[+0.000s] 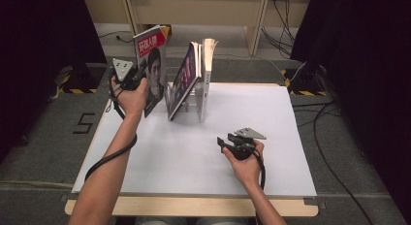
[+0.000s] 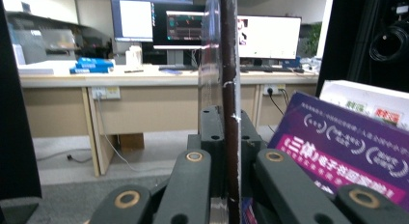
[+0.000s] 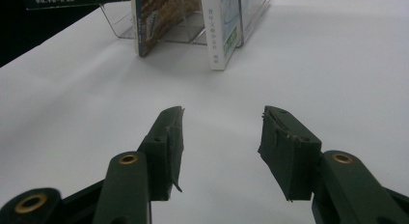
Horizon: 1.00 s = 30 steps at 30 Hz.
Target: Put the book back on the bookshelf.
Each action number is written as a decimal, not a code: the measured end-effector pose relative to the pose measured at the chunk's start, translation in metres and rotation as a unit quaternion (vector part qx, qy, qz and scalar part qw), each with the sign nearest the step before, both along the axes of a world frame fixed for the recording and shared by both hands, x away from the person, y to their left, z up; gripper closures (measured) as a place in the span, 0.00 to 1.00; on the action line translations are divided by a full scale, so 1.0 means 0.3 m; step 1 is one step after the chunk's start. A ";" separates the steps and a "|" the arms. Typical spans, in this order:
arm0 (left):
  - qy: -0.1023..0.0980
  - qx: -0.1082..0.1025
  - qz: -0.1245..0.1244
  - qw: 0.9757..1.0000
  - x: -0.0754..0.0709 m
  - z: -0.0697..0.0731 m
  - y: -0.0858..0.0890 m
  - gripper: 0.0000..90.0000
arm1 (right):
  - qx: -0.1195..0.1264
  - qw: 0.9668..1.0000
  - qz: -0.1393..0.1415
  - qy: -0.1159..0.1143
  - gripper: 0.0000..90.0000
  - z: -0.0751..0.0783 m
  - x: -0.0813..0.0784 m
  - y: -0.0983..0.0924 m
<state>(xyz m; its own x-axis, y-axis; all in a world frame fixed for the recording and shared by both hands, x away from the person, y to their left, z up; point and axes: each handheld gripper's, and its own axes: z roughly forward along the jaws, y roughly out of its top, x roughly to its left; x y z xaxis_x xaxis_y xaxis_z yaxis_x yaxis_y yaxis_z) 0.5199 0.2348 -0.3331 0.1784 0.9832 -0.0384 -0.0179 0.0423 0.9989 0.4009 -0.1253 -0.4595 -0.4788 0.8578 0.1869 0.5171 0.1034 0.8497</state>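
Fingers (image 2: 212, 151) of the left gripper (image 1: 137, 77) are pinching tight on the edge of a thin magazine (image 1: 153, 65), holding it upright just to the left of the clear acrylic rack (image 1: 191, 100). Seen along the jaws, the magazine's edge (image 2: 230, 89) is running up between the pads as a narrow dark line. Being thin, floppy and glossy, it is likely bending and slipping if gripped near a corner; taking it low along the spine side, close to its middle, looks safer. It seems light, so a firm pinch should be enough. Inside the rack, a purple book (image 1: 185, 79) is leaning and a white book (image 1: 207, 74) is standing upright. Fingers (image 3: 169, 151) of the right gripper (image 1: 228, 143) are standing wide apart and empty, resting on the white table (image 1: 271, 152) in front of the rack.
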 end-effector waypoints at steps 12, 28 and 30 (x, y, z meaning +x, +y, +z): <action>-0.021 0.005 0.006 1.000 0.023 0.005 -0.005 0.96 | -0.001 1.000 -0.002 0.002 0.56 -0.003 0.000 -0.004; -0.028 0.026 0.014 0.999 0.057 -0.044 -0.015 0.96 | 0.001 1.000 -0.001 0.003 0.56 -0.004 -0.002 -0.003; -0.023 0.025 0.011 0.999 0.054 -0.072 -0.019 0.96 | 0.000 1.000 0.001 0.005 0.56 -0.005 -0.002 -0.001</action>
<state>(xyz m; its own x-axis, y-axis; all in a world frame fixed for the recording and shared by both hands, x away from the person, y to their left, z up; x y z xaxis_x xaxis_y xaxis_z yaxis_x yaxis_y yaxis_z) 0.5362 0.2290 -0.3546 0.1578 0.9873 0.0189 -0.0650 -0.0087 0.9978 0.4003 -0.1256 -0.4610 -0.4784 0.8571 0.1910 0.5246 0.1045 0.8449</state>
